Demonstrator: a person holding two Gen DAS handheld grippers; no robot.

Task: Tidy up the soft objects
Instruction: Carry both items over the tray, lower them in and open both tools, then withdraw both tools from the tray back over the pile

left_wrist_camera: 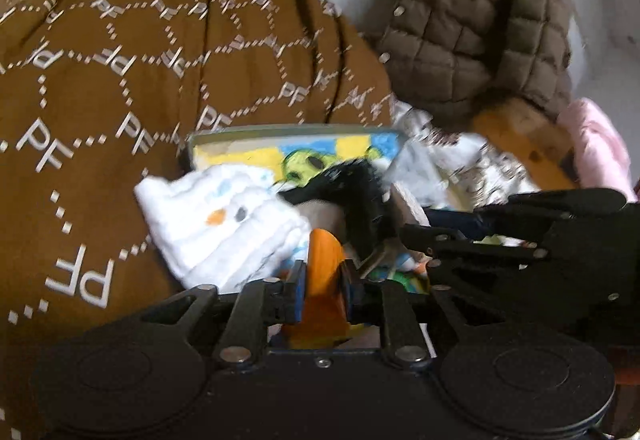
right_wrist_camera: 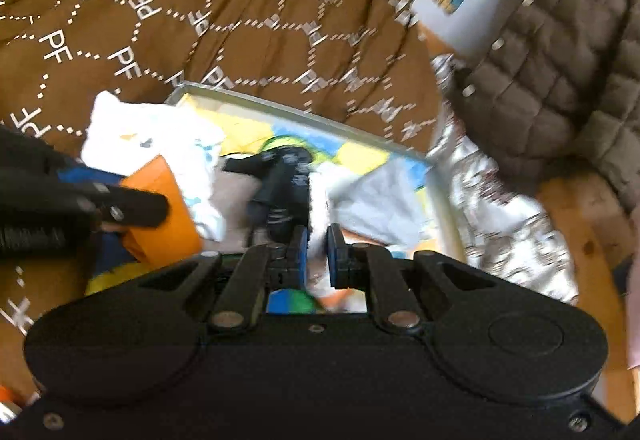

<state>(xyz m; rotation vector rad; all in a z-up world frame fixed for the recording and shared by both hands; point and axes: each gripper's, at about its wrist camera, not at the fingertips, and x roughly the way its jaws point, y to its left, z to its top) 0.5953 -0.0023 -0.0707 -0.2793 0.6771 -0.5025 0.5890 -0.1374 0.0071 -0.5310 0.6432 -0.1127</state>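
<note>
My left gripper (left_wrist_camera: 323, 290) is shut on an orange cloth (left_wrist_camera: 324, 260), held over a shallow box (left_wrist_camera: 296, 132) with a colourful cartoon bottom. A white ribbed cloth with small prints (left_wrist_camera: 224, 224) hangs over the box's left edge. A black sock (left_wrist_camera: 352, 192) lies in the box. My right gripper (right_wrist_camera: 316, 260) is shut on a white cloth (right_wrist_camera: 320, 208) above the same box (right_wrist_camera: 304, 112). The orange cloth (right_wrist_camera: 168, 200) and the left gripper's finger (right_wrist_camera: 132, 206) show at the left of the right wrist view, beside the black sock (right_wrist_camera: 280, 176).
A large brown "PF" patterned fabric (left_wrist_camera: 120, 60) covers the left and back. A quilted brown jacket (left_wrist_camera: 480, 12) lies at the right, with a pink cloth (left_wrist_camera: 596, 144) and a printed white cloth (right_wrist_camera: 508, 208) near it. Wooden surface (right_wrist_camera: 584, 216) shows at right.
</note>
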